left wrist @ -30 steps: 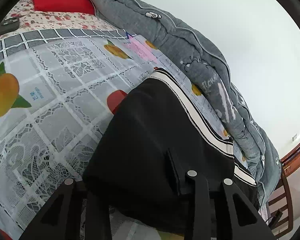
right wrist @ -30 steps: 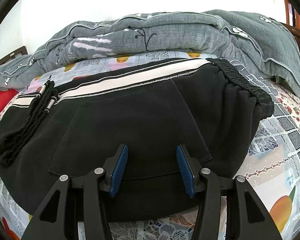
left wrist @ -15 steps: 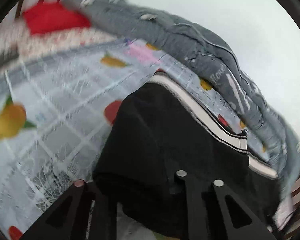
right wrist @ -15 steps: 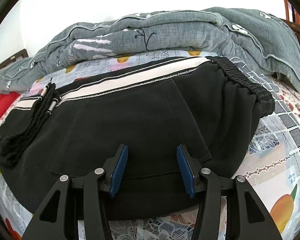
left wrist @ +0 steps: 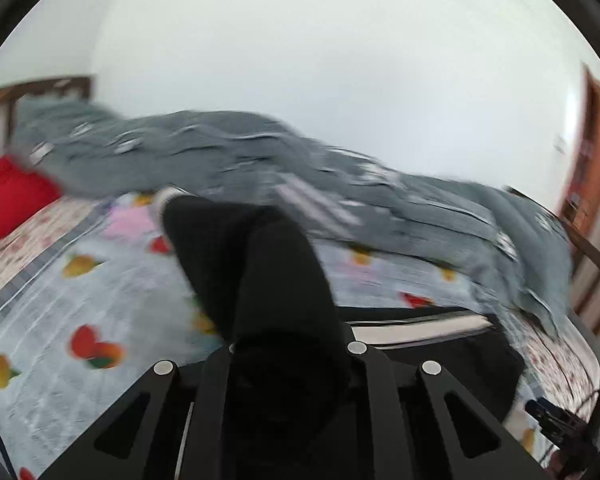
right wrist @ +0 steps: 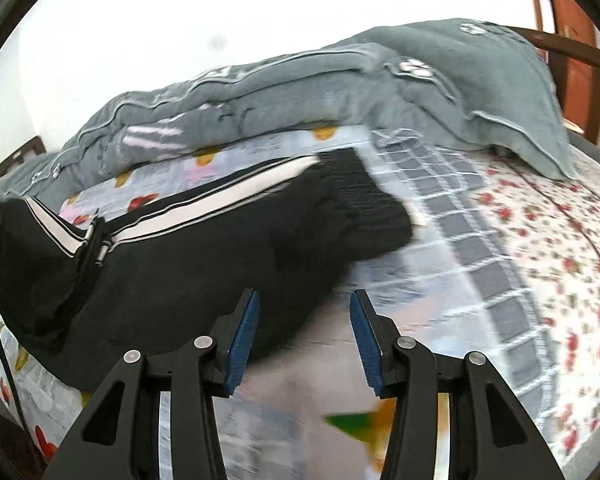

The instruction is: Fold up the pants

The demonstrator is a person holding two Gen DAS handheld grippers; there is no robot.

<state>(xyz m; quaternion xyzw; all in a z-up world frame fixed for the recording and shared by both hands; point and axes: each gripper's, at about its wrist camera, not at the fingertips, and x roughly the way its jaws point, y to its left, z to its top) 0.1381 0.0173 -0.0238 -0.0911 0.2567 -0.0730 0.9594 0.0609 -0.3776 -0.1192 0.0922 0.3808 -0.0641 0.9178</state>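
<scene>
Here the left claw (left wrist: pixel 288 364), clamped on a lifted fold of the black pants (right wrist: pixel 188 264), has them running lengthwise across the bed (right wrist: pixel 540 248) toward the waistband (striped side by the grey quilt (right wrist: pixel 340 92)), left of the empty, closing right claw (right wrist: pixel 304 336).
</scene>
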